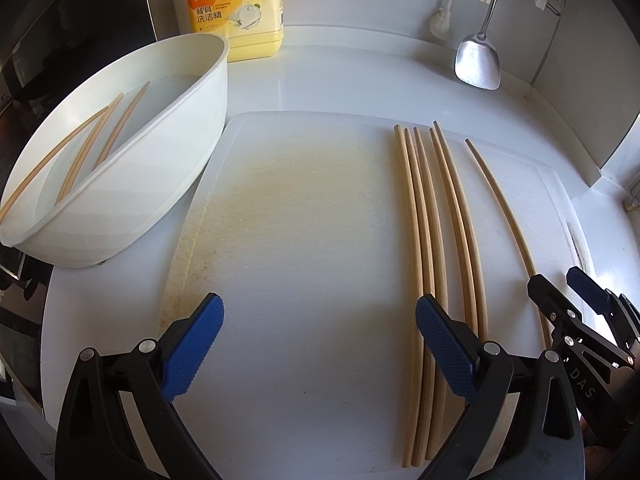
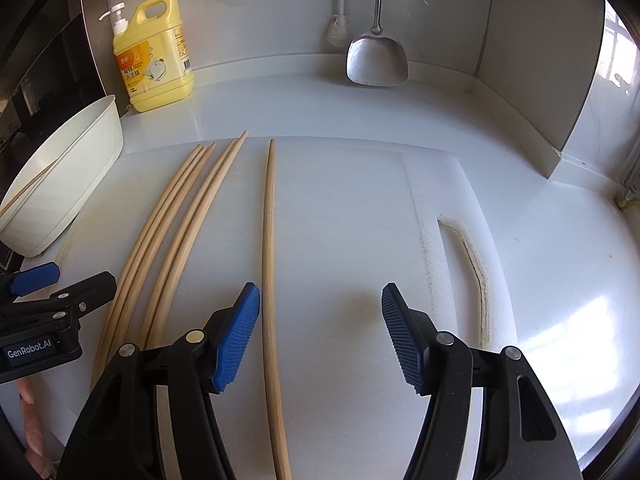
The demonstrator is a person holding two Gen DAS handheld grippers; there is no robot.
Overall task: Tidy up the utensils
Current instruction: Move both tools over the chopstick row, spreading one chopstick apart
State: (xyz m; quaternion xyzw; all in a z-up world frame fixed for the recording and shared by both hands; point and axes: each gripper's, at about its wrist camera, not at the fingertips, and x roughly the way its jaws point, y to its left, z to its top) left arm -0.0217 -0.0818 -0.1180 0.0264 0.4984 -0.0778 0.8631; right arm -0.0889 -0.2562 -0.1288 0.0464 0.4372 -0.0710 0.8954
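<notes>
Left gripper [image 1: 320, 344]: jaws apart, empty.
Right gripper [image 2: 320, 332]: jaws apart, empty, beside single chopstick [image 2: 268, 264].
Surroundings: basin [image 1: 160, 184], detergent bottle [image 1: 236, 8], spatula [image 2: 376, 60].

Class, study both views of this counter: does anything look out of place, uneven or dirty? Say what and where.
One chopstick lies alone on the cutting board, apart from the five grouped chopsticks. Three more sit in the white basin. The board has yellowish staining on its left part and dark grime around its handle slot.

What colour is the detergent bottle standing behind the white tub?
Yellow detergent bottle, seen best in the right wrist view.
</notes>
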